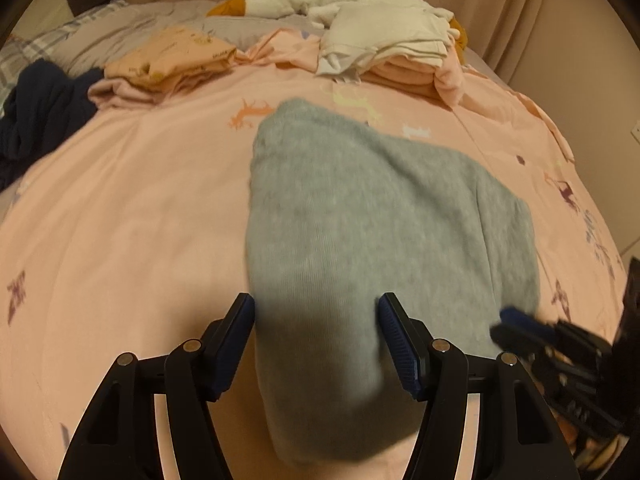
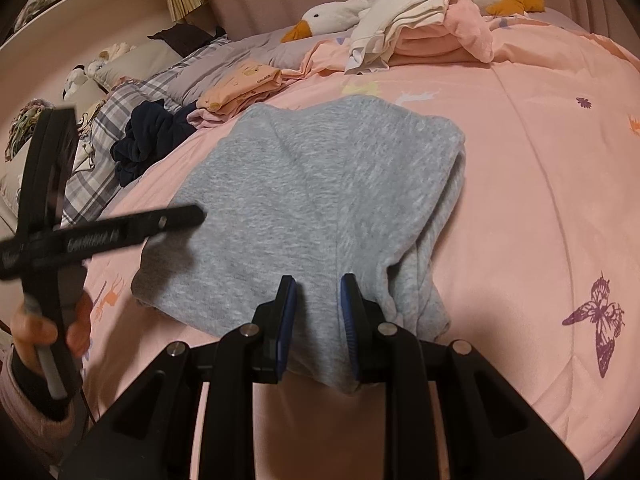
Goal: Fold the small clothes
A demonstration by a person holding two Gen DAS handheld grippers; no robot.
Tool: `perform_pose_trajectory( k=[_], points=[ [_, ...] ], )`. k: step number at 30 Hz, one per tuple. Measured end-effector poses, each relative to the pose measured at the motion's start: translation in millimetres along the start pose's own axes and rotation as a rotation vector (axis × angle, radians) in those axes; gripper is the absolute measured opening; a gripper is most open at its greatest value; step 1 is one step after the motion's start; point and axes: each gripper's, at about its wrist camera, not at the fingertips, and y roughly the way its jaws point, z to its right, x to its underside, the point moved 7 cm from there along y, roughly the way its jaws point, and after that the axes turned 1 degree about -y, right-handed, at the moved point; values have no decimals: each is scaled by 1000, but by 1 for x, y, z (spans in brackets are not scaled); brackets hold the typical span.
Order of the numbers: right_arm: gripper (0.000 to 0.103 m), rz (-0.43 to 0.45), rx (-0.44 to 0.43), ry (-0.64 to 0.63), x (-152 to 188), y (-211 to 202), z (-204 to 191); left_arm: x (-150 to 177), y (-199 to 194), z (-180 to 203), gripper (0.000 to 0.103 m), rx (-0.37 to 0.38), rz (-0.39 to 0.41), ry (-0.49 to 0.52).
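A grey knit garment (image 1: 360,208) lies folded on the pink bedspread (image 1: 120,208); it also shows in the right wrist view (image 2: 304,184). My left gripper (image 1: 316,308) is open, its jaws wide apart over the garment's near left edge, holding nothing. My right gripper (image 2: 318,284) has its jaws closed on a fold of the garment's near right corner. The right gripper shows blurred at the lower right of the left wrist view (image 1: 516,320). The left gripper shows at the left of the right wrist view (image 2: 120,228), held in a hand.
At the back lie a folded orange garment (image 1: 176,56), a stack of pink and white folded clothes (image 1: 392,48), a plush goose (image 1: 272,2) and a dark navy garment (image 1: 44,108). A plaid quilt (image 2: 100,148) and pillows lie at the left.
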Motion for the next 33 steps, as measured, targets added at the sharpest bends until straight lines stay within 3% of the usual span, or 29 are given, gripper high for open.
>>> perform_pose_trajectory(
  k=[8,14,33],
  points=[
    [24,-13,6,15,-2,0,0,13,-5,3,64,-4,-5,0],
    [24,5,-39,85,-4,-13,4,23,-11,3,64,2,-13,-12],
    [23,0,-32,95,1,-17,8,36,-10,3,64,17,-34,-27]
  ],
)
